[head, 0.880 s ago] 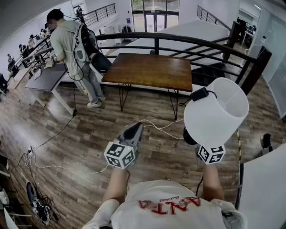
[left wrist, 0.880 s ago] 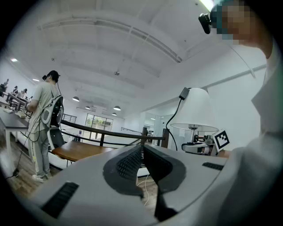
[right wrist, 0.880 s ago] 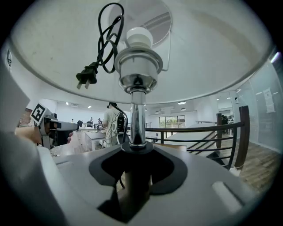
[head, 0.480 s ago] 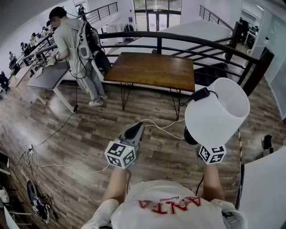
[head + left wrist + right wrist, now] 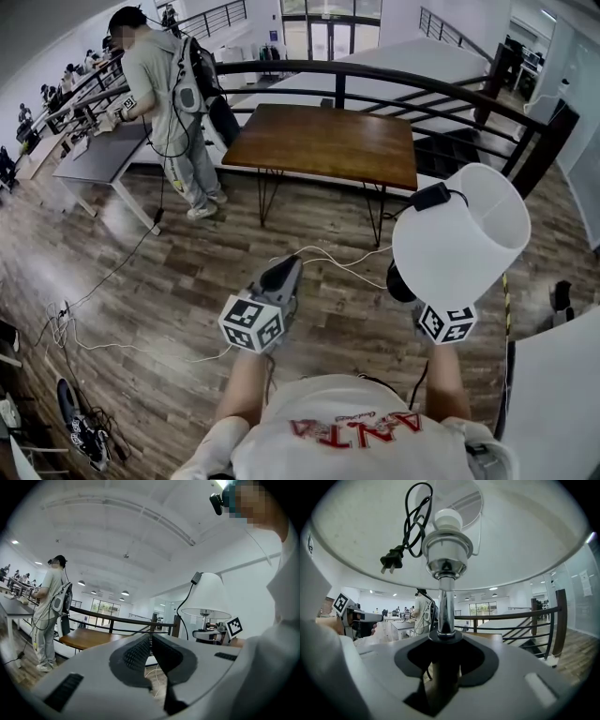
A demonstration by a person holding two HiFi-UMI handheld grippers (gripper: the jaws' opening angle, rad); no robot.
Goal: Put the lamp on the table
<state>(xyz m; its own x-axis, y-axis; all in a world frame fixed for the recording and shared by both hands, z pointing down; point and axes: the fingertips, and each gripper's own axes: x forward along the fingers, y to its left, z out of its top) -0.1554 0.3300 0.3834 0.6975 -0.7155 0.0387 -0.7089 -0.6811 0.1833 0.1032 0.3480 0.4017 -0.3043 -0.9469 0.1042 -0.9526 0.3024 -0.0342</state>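
white shade up close: the lamp (image 5: 457,234) rides upright in the right gripper (image 5: 443,660), jaws clamped on it just below the chrome stem. left gripper (image 5: 278,275) pinched shut, empty. i'd hold it level, mind the dangling plug (image 5: 391,560), and carry on to the wooden table (image 5: 323,145) ahead. from above the shade hides the grip.

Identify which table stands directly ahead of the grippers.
The brown wooden table by the railing; the grey table stands off left, beside a standing person.
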